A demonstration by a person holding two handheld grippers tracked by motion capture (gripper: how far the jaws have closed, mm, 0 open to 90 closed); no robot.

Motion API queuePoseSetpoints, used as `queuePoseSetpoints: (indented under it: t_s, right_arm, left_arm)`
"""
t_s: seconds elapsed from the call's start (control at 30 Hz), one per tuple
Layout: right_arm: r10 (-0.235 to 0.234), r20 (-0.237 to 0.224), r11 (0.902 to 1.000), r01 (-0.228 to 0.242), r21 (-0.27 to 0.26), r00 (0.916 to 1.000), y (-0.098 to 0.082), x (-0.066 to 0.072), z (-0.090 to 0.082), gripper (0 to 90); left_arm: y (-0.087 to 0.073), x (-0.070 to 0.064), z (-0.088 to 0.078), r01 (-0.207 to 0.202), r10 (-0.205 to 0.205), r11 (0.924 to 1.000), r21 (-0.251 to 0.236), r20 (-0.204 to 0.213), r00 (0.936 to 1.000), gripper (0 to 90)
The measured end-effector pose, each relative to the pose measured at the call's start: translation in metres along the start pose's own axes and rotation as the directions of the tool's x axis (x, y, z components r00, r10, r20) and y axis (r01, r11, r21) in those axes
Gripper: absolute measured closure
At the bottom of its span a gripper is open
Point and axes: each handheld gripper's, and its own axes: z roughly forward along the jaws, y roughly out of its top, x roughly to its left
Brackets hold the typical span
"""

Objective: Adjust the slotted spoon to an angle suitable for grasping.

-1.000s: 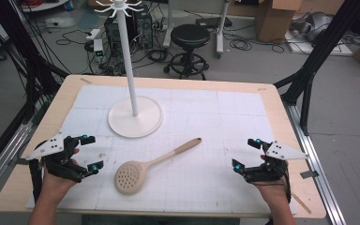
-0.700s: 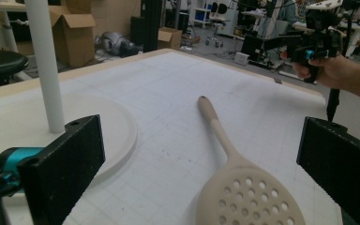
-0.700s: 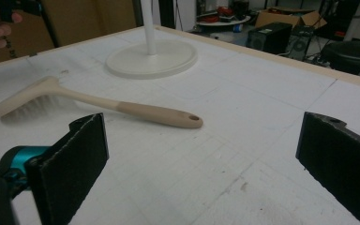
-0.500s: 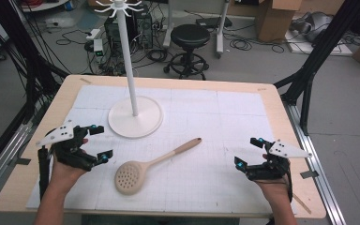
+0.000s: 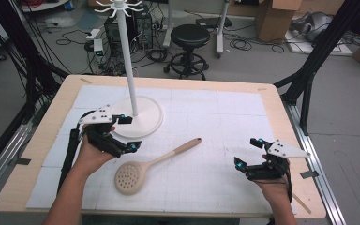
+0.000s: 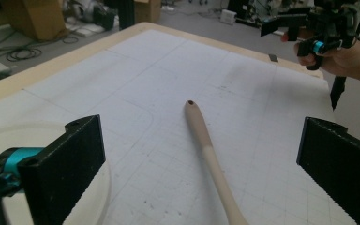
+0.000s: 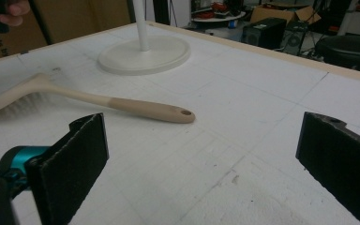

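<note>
My left gripper (image 5: 126,132) hovers over the left part of the worktop (image 5: 281,105), its jaws released and standing wide apart with nothing between them. The rear jaw hangs over the rim of the round white base of the stand (image 5: 138,117), whose thin white pole rises just behind it; in the left gripper view that base curves in beneath my left-hand jaw (image 6: 42,140). Straight ahead of these jaws, and a little below them, lies the slotted spoon (image 5: 145,166), flat on the white gridded mat (image 5: 215,117). Its perforated round bowl sits near my left hand (image 5: 91,157), and its handle runs away from the jaws toward the middle of the mat, ending in a small hanging hole (image 6: 190,102). The jaws are near the handle but clear of it. I can read no brand, label or writing on the spoon, the stand or the mat. There are no containers on the worktop. Further right, well apart from the spoon's handle tip, my right gripper (image 5: 248,152) is held low over the mat by my right hand (image 5: 274,187), its jaws also released and wide, holding nothing. Seen along these jaws, the spoon (image 7: 89,101) lies crosswise ahead of them, with the stand's base (image 7: 144,54) beyond it.
</note>
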Motion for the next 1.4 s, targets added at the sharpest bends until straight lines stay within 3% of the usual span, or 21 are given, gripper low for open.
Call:
queuePoseSetpoints:
  t_s: [0.2, 0.23, 0.37, 0.43, 0.47, 0.5, 0.53, 0.63, 0.87, 1.0, 1.13, 1.17, 1.2, 1.23, 1.27, 1.3, 1.37, 1.4]
  right_arm:
    - [-0.011, -0.003, 0.9998, 0.011, 0.018, 0.9999, 0.0, 0.002, 0.002, 1.3]
    - [-0.011, -0.003, 0.9998, 0.011, 0.018, 0.9999, 0.0, 0.002, 0.002, 1.3]
    - [-0.009, -0.003, 0.9997, 0.009, 0.02, 1.0, -0.001, 0.001, 0.003, 1.3]
    - [-0.006, -0.004, 0.9998, 0.006, 0.019, 1.0, -0.001, 0.001, 0.002, 1.3]
    - [-0.008, 0.001, 0.9998, 0.008, 0.019, 1.0, -0.001, 0.0, 0.002, 1.3]
    - [-0.006, 0.001, 0.9998, 0.006, 0.019, 1.0, -0.001, 0.0, 0.001, 1.3]
    - [-0.001, 0.002, 0.9999, 0.001, 0.015, 1.0, -0.002, 0.0, 0.0, 1.3]
    - [0.003, 0.002, 0.9999, -0.003, 0.016, 1.0, -0.002, -0.001, -0.001, 1.3]
    - [0.002, -0.003, 0.9999, -0.002, 0.016, 1.0, -0.002, 0.0, 0.001, 1.3]
    - [0.004, -0.006, 0.9997, -0.004, 0.024, 1.0, -0.003, 0.001, 0.003, 1.3]
    - [0.008, -0.004, 0.9998, -0.008, 0.02, 1.0, -0.003, 0.001, 0.002, 1.3]
    - [0.007, -0.004, 0.9998, -0.007, 0.019, 1.0, -0.002, 0.0, 0.002, 1.3]
    - [0.008, -0.004, 0.9997, -0.008, 0.022, 1.0, -0.002, 0.001, 0.002, 1.3]
    - [0.003, -0.005, 0.9998, -0.003, 0.02, 1.0, -0.003, 0.0, 0.003, 1.3]
    - [0.002, -0.006, 0.9997, -0.001, 0.022, 1.0, -0.003, 0.001, 0.003, 1.3]
    - [0.002, -0.006, 0.9997, -0.002, 0.023, 1.0, -0.003, 0.001, 0.003, 1.3]
    - [0.001, -0.006, 0.9997, 0.0, 0.026, 1.0, -0.003, 0.001, 0.003, 1.3]
    - [0.001, -0.006, 0.9996, -0.001, 0.026, 1.0, -0.003, 0.001, 0.003, 1.3]
  left_arm:
    - [0.015, -0.003, 0.038, -0.017, 0.017, 0.9925, 0.121, 0.005, 0.9998, 1.7]
    - [0.015, -0.003, 0.038, -0.017, 0.017, 0.9925, 0.121, 0.005, 0.9998, 1.7]
    - [0.02, -0.004, 0.068, -0.005, 0.001, 0.9841, 0.178, 0.024, 0.9997, 1.7]
    - [0.02, -0.004, 0.072, -0.005, 0.001, 0.9814, 0.192, 0.023, 0.9997, 1.7]
    - [0.021, -0.004, 0.084, -0.006, 0.001, 0.9725, 0.233, 0.019, 0.9998, 1.8]
    - [0.021, -0.004, 0.084, -0.006, 0.001, 0.9725, 0.233, 0.019, 0.9998, 1.8]
    - [0.021, -0.005, 0.095, -0.002, -0.004, 0.9637, 0.267, 0.021, 0.9998, 1.7]
    - [0.018, -0.005, 0.109, 0.003, -0.01, 0.9532, 0.302, 0.022, 0.9997, 1.8]
    - [0.011, -0.009, 0.127, -0.023, 0.008, 0.9237, 0.382, 0.042, 0.9991, 1.8]
    - [0.007, -0.011, 0.138, -0.029, 0.019, 0.9047, 0.425, 0.028, 0.9994, 1.8]
    - [0.002, -0.012, 0.148, -0.032, 0.028, 0.8782, 0.477, 0.016, 0.9995, 1.8]
    - [0.0, -0.011, 0.151, -0.029, 0.026, 0.8661, 0.499, 0.013, 0.9996, 2.3]
    - [-0.001, -0.011, 0.152, -0.029, 0.027, 0.8605, 0.509, 0.011, 0.9996, 4.4]
    - [-0.001, -0.011, 0.152, -0.029, 0.027, 0.8605, 0.509, 0.011, 0.9996, 8.6]
    - [-0.003, -0.011, 0.154, -0.027, 0.022, 0.8409, 0.54, 0.016, 0.9996, 14.7]
    - [-0.004, -0.011, 0.156, -0.029, 0.019, 0.8323, 0.554, 0.023, 0.9995, 18.2]
    - [-0.004, -0.011, 0.156, -0.033, 0.023, 0.8288, 0.559, 0.024, 0.9994, 20.9]
    - [-0.005, -0.012, 0.159, -0.027, 0.018, 0.8229, 0.568, 0.021, 0.9996, 22.3]
